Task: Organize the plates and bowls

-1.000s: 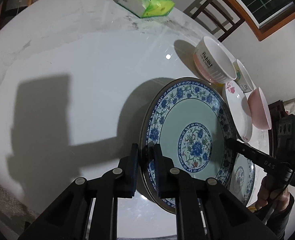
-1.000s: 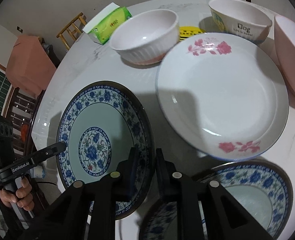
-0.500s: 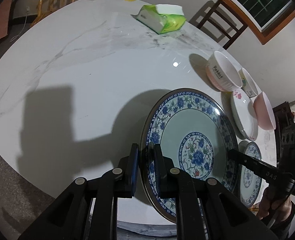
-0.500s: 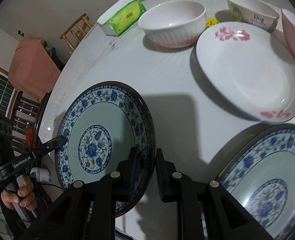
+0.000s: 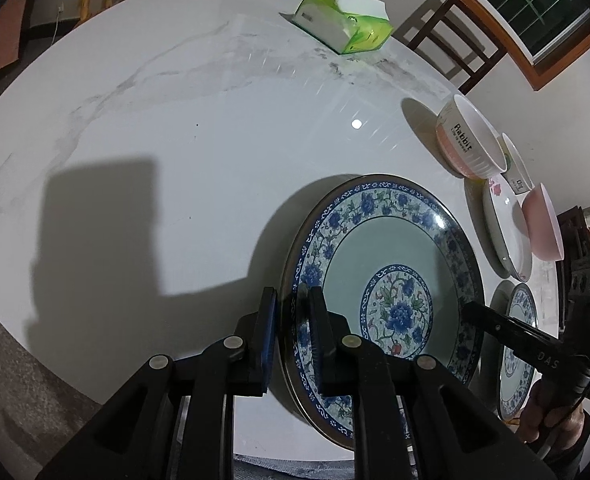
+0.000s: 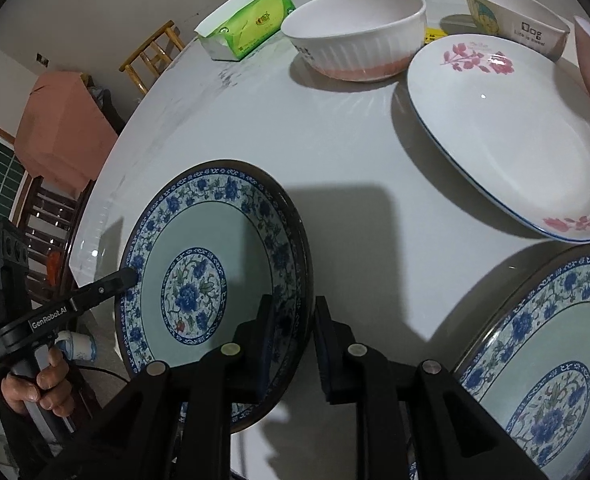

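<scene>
The left gripper [image 5: 291,320] straddled the near rim of the blue floral plate [image 5: 379,280], its pads close on either side of the edge. On the opposite side, the right gripper [image 6: 293,332] had the same plate's rim between its pads, and its jaws were opening; whether either pair still pressed the rim could not be told. The plate lay on the white marble table [image 5: 175,120] near its edge. Just beside it sat a second blue floral plate [image 6: 555,352]. Farther off stood a white plate with pink flowers [image 6: 507,132], a ribbed white bowl [image 6: 355,32], a "Dog" bowl [image 6: 515,16], a pink bowl [image 5: 543,228], and a green tissue pack [image 5: 343,28].
</scene>
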`<state>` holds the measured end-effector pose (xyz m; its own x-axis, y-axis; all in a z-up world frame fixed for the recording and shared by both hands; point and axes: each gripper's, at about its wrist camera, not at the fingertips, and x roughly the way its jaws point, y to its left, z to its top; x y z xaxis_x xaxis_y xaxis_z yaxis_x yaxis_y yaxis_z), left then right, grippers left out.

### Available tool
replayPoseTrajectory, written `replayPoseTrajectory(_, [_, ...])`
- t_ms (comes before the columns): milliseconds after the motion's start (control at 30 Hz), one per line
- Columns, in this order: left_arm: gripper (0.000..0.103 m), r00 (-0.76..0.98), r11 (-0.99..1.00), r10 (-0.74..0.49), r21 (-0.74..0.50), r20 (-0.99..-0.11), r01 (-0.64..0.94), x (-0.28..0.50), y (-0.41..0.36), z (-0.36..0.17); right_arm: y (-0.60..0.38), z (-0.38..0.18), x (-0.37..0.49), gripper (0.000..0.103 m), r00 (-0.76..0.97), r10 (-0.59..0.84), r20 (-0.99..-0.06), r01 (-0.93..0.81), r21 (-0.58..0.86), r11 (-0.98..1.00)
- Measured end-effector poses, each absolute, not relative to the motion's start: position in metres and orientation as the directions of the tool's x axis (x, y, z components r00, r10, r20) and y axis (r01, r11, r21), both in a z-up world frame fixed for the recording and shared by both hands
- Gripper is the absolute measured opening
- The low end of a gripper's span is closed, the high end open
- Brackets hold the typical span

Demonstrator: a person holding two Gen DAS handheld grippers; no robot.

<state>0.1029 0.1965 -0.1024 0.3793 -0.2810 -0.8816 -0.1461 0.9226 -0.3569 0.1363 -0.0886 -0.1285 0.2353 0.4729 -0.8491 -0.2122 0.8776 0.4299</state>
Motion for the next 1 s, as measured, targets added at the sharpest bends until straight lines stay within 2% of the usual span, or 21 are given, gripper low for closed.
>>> replayPoseTrajectory(100, [0.014, 0.384, 0.929, -0.267, -0.342, -0.884, -0.141, 0.103, 0.197, -0.101, -0.086, -0.127, 0.137, 0.021, 0.232, 0.459, -0.857, -0.231, 0.410, 0.882])
replayPoseTrajectory(167, [0.016, 0.390, 0.937, -0.240, -0.317, -0.889, -0.145, 0.103, 0.197, -0.098, -0.089, -0.126, 0.136, 0.024, 0.237, 0.456, -0.858, -0.235, 0.405, 0.883])
replayPoseTrajectory(233, [0.030, 0.404, 0.938, -0.213, -0.302, -0.890, -0.172, 0.099, 0.200, -0.094, -0.093, -0.122, 0.133, 0.026, 0.247, 0.461, -0.852, -0.242, 0.406, 0.881])
replayPoseTrajectory(467, [0.033, 0.476, 0.931, -0.141, -0.280, -0.868, -0.236, 0.076, 0.199, -0.062, -0.125, -0.100, 0.115, 0.027, 0.265, 0.507, -0.820, -0.284, 0.436, 0.854])
replayPoseTrajectory(600, [0.043, 0.516, 0.943, -0.109, -0.253, -0.850, -0.218, 0.061, 0.167, -0.034, -0.158, -0.078, 0.095, 0.027, 0.296, 0.505, -0.810, -0.343, 0.403, 0.848])
replayPoseTrajectory(833, [0.058, 0.540, 0.949, -0.216, -0.304, -0.813, -0.079, 0.047, 0.080, -0.011, -0.227, -0.049, 0.069, 0.027, 0.371, 0.463, -0.805, -0.382, 0.322, 0.866])
replayPoseTrajectory(1000, [0.062, 0.515, 0.933, -0.316, -0.360, -0.797, 0.016, 0.044, 0.024, -0.016, -0.276, -0.048, 0.061, 0.027, 0.392, 0.427, -0.815, -0.356, 0.294, 0.887])
